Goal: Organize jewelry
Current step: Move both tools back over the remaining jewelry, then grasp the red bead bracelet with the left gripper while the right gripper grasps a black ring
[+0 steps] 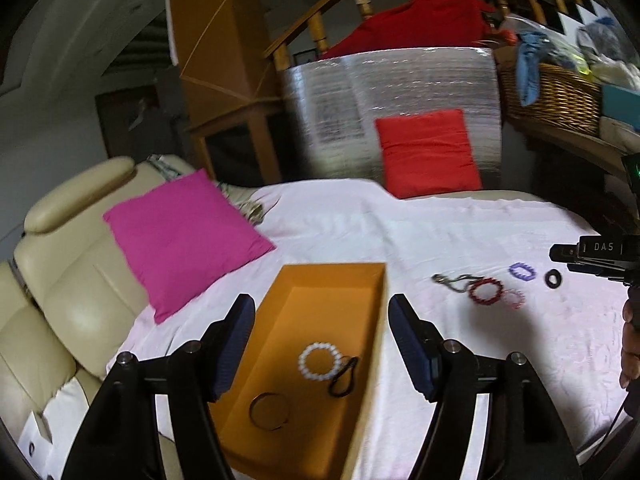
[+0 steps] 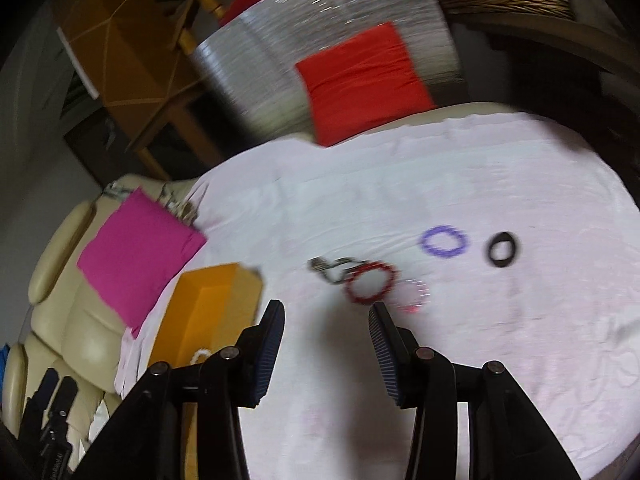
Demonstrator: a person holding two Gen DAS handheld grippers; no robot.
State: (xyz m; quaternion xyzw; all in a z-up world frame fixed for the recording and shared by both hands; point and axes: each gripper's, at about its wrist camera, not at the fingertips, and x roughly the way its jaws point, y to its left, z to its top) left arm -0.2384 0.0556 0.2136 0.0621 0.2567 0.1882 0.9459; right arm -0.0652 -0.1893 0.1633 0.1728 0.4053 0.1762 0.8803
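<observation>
An open orange box (image 1: 320,300) lies on the pale pink sheet (image 1: 440,240). Inside it are a white bead bracelet (image 1: 320,361), a black hair tie (image 1: 343,376) and a dark bangle (image 1: 269,411). My left gripper (image 1: 321,320) is open and empty, its fingers either side of the box. On the sheet lie a metal chain (image 2: 330,268), a red bead bracelet (image 2: 371,283), a pink bracelet (image 2: 412,294), a purple bracelet (image 2: 444,241) and a black ring (image 2: 503,249). My right gripper (image 2: 327,320) is open and empty, just short of the red bracelet. The box also shows in the right wrist view (image 2: 208,300).
A magenta cushion (image 1: 180,236) lies on the cream leather sofa (image 1: 60,280) at left. A red cushion (image 1: 428,152) leans on a silver wrapped block (image 1: 360,100) at the back. A wicker basket (image 1: 552,96) with cloths stands back right.
</observation>
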